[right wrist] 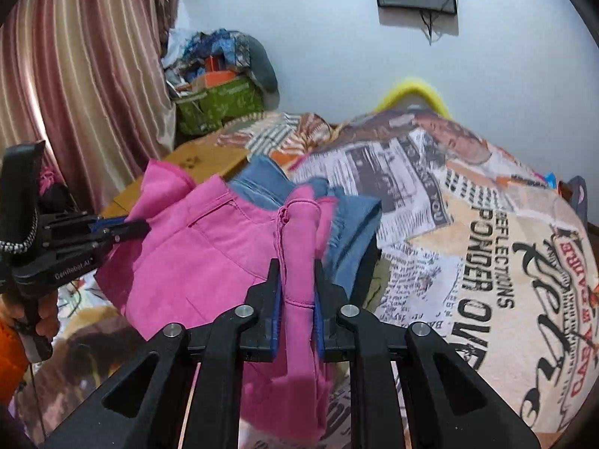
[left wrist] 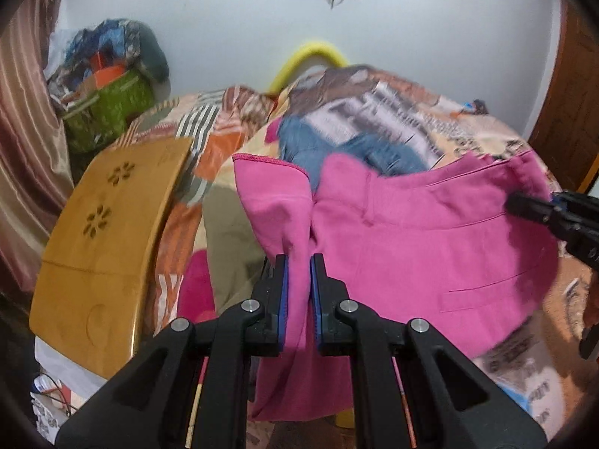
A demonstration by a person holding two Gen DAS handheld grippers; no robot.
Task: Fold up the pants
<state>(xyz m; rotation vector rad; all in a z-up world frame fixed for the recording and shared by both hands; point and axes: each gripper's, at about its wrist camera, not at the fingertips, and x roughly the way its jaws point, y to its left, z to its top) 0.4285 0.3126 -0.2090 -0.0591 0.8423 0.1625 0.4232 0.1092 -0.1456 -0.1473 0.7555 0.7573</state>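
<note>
Pink pants (left wrist: 419, 239) hang in the air above the bed, stretched between both grippers. My left gripper (left wrist: 298, 262) is shut on a bunched fold of the pink fabric at one end. My right gripper (right wrist: 298, 265) is shut on another bunched part of the pants (right wrist: 209, 262). The right gripper also shows in the left wrist view (left wrist: 524, 205) at the far right edge of the cloth. The left gripper shows in the right wrist view (right wrist: 138, 228) at the cloth's left edge.
The bed is covered by a newspaper-print sheet (right wrist: 486, 247). Blue jeans (left wrist: 322, 146) lie on it behind the pink pants. A wooden lap table (left wrist: 108, 247) rests at the left. A green basket of clothes (left wrist: 108, 112) stands near the striped curtain (right wrist: 82, 86).
</note>
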